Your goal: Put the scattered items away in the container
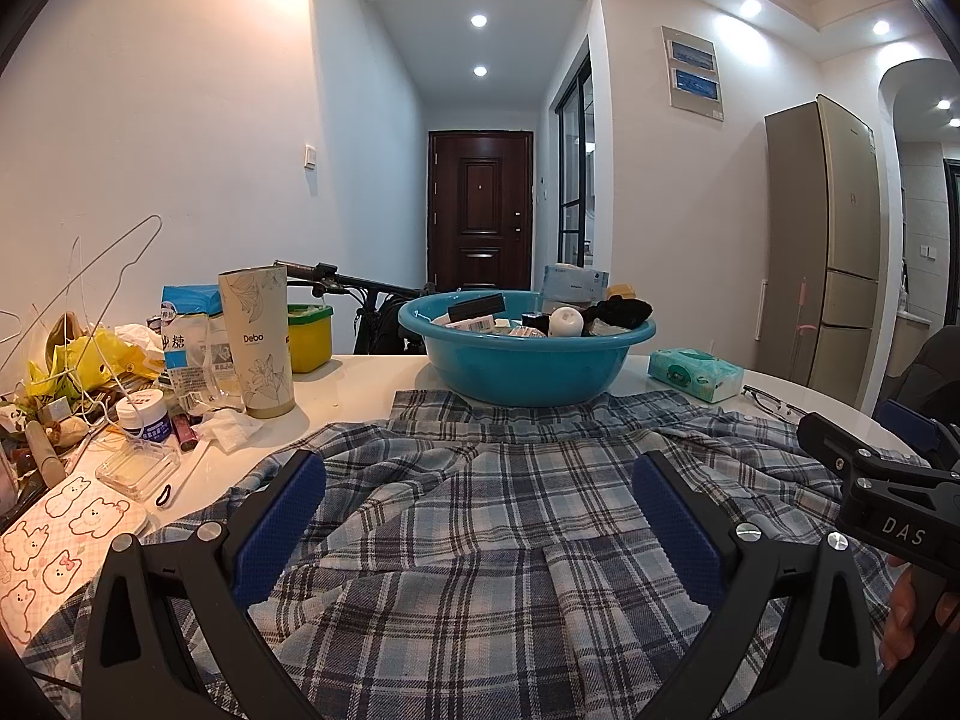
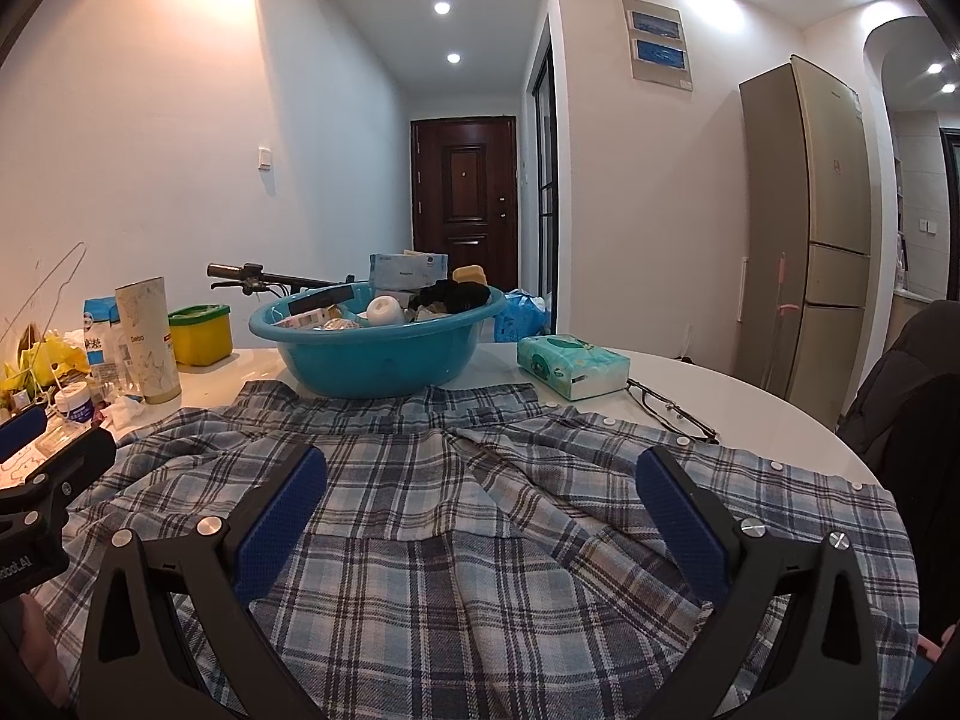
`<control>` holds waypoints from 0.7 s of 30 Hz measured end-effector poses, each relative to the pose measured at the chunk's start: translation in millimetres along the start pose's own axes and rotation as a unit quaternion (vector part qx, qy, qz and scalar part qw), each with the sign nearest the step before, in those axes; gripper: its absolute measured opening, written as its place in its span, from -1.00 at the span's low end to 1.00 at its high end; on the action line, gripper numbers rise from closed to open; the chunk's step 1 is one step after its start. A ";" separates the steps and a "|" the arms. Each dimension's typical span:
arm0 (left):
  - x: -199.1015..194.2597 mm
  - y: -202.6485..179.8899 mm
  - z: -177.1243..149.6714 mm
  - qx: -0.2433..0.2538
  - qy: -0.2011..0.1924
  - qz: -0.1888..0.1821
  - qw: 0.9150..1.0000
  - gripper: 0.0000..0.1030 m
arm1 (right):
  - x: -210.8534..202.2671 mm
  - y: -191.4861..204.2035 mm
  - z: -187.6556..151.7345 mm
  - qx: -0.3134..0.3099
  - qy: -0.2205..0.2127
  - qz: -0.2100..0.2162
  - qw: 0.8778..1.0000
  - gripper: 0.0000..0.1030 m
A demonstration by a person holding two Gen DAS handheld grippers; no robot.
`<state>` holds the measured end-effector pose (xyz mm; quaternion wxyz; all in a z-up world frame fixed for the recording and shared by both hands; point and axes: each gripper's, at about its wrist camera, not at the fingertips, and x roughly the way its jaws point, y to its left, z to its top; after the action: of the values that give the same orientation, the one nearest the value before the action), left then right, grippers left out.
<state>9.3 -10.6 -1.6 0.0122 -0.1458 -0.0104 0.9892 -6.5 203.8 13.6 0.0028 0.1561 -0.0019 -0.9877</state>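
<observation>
A teal basin (image 1: 528, 369) (image 2: 366, 354) stands on the white table, filled with several small items, a white bottle and black cloth among them. In front of it a blue plaid shirt (image 1: 480, 516) (image 2: 480, 510) lies spread flat. My left gripper (image 1: 480, 480) hovers open over the shirt's left half, nothing between its blue pads. My right gripper (image 2: 480, 480) is open too, above the shirt's right half. A green tissue pack (image 1: 695, 373) (image 2: 573, 365) and a pair of glasses (image 2: 672, 411) lie right of the basin.
Left of the basin stand a beige tumbler (image 1: 257, 342), a yellow tub (image 1: 309, 337), a sugar bag (image 1: 187, 336), a white jar (image 1: 141, 414), a clear case (image 1: 138, 468) and wire hangers (image 1: 102, 276). A fridge (image 2: 807, 228) stands far right.
</observation>
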 end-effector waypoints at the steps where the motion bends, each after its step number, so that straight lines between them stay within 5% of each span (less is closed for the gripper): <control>1: 0.1 0.0 0.0 0.000 0.000 0.000 1.000 1.00 | 0.0 -0.1 -0.1 0.000 0.000 0.000 1.000 0.99; 21: 0.6 0.0 0.0 0.000 0.001 0.000 1.000 1.00 | 0.9 -1.3 -0.5 0.001 0.004 0.000 1.000 0.99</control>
<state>8.7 -10.6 -1.8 0.0122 -0.1463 -0.0104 0.9891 -7.2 205.1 12.9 0.0022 0.1600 -0.0033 -0.9871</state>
